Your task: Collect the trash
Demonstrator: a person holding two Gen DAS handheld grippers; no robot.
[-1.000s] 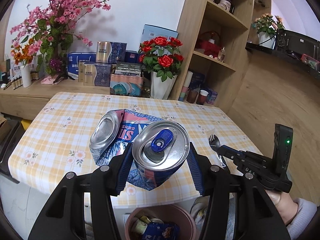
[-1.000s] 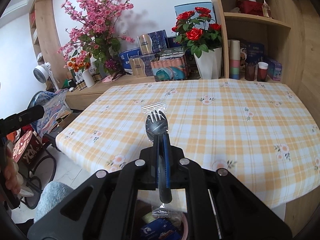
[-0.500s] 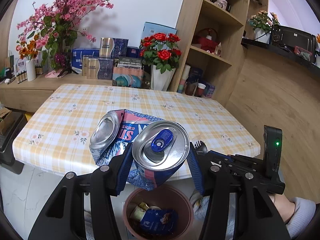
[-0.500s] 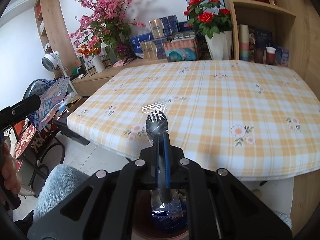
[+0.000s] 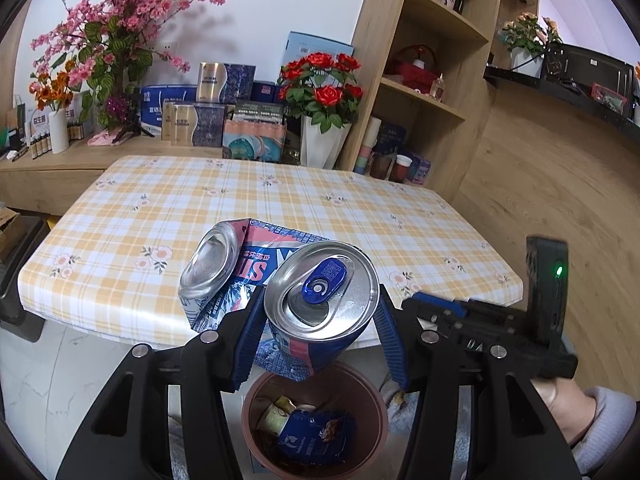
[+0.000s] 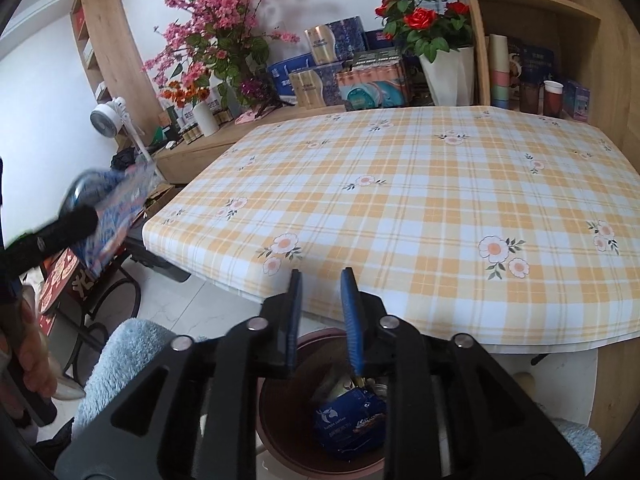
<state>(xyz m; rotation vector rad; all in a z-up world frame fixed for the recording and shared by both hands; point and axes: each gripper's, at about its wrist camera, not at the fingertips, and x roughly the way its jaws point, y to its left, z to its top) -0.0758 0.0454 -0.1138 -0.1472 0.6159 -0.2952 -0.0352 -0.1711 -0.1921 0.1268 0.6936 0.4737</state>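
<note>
My left gripper [image 5: 320,316] is shut on a crushed, folded blue and silver drink can [image 5: 296,292] and holds it above the brown trash bin [image 5: 256,436]. The bin holds a blue wrapper [image 5: 316,436] and other scraps. My right gripper [image 6: 320,308] is open and empty, right over the same bin [image 6: 280,420], at the table's front edge. The left gripper with the can [image 6: 108,208] shows blurred at the left of the right wrist view. The right gripper [image 5: 432,312] shows at the right of the left wrist view.
A table with a yellow checked cloth [image 6: 420,200] lies ahead. Behind it are boxes, a vase of red roses [image 5: 320,120], a pink blossom branch [image 5: 100,48] and wooden shelves [image 5: 432,80]. A grey fluffy seat [image 6: 120,364] is left of the bin.
My right gripper has opened and the wrapped plastic spork has left it. Both grippers drew back from the table to above the bin. The left gripper kept the can.
</note>
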